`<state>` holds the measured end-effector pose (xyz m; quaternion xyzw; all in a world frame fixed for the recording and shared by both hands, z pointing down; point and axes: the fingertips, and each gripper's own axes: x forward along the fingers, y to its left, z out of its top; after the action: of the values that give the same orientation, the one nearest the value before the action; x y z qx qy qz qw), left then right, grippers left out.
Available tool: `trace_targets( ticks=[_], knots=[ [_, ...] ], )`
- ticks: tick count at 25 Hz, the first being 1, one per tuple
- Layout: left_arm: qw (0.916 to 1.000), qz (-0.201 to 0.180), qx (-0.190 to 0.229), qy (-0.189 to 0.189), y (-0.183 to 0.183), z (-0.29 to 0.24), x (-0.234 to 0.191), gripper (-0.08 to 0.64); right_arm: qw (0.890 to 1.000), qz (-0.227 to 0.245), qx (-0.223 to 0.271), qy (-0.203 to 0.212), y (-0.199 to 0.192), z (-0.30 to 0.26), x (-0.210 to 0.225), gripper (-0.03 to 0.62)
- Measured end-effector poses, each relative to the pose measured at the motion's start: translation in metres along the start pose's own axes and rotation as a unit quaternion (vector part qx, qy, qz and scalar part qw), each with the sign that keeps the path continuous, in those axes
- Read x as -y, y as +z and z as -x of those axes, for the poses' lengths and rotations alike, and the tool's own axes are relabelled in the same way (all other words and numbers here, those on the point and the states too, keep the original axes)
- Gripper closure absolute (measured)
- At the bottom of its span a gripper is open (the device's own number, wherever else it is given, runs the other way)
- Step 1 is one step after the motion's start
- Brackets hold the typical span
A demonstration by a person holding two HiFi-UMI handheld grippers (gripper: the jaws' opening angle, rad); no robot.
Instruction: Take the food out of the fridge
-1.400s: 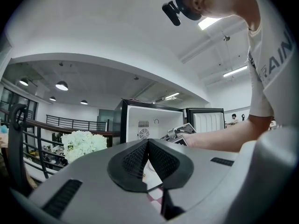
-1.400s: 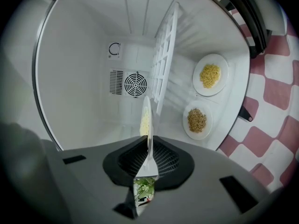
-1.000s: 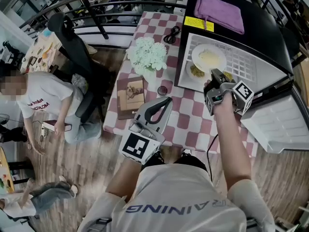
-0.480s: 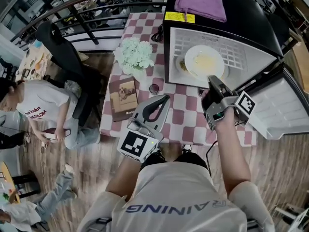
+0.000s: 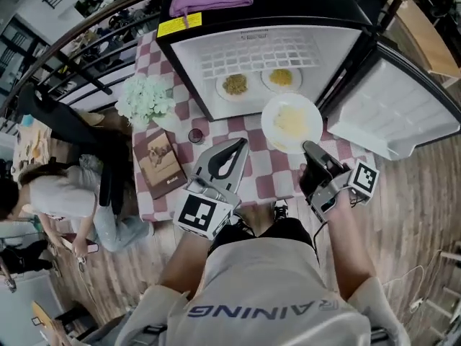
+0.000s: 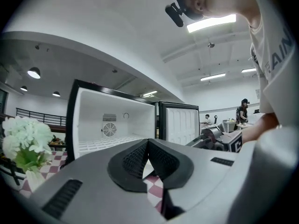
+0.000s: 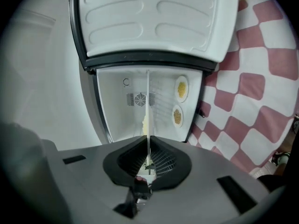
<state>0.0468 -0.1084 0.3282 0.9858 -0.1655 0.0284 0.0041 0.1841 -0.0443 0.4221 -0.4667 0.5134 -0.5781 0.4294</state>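
Right tool point(image 5: 308, 148) clamped on rim of plate point(image 5: 291, 123) w/ pale food, held flat mid-frame over desk point(image 5: 261, 181) just outside fridge point(image 5: 216, 49), prob. to avoid spills; left tool point(image 5: 240, 145) closed tight, empty, parked aside; other plates point(image 5: 235, 84) inside.

Bright, even indoor light, no hard shadows. Ceiling light strips point(image 6: 210, 23) blow out in the left gripper view. White fridge interior point(image 5: 266, 52) and plate point(image 5: 291, 123) sit near clipping in the head view. All three views are fisheye, and both gripper views have dark vignetted corners. Left gripper point(image 6: 148, 141) body is close to the lens and soft.
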Motion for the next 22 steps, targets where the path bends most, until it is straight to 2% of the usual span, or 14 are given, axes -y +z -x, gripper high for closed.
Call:
trace_targets(
  ticks=[5, 12, 18, 22],
  knots=[
    [0.9968, 0.002, -0.027, -0.076, -0.03, -0.032, 0.042, 0.552, 0.999, -0.005, 0.039, -0.016, 0.006, 0.06, 0.057, 0.561],
    [0.987, 0.009, -0.072, -0.143, -0.075, -0.06, 0.092, 0.552, 0.991, -0.04, 0.101, -0.08, 0.021, 0.118, 0.152, 0.561],
    [0.9803, 0.015, -0.097, -0.171, -0.098, -0.074, 0.116, 0.551, 0.981, -0.065, 0.137, -0.12, 0.044, 0.134, 0.21, 0.561],
    [0.9771, 0.02, -0.114, -0.179, -0.108, -0.074, 0.129, 0.552, 0.977, -0.073, 0.151, -0.129, 0.057, 0.138, 0.228, 0.56]
  ],
)
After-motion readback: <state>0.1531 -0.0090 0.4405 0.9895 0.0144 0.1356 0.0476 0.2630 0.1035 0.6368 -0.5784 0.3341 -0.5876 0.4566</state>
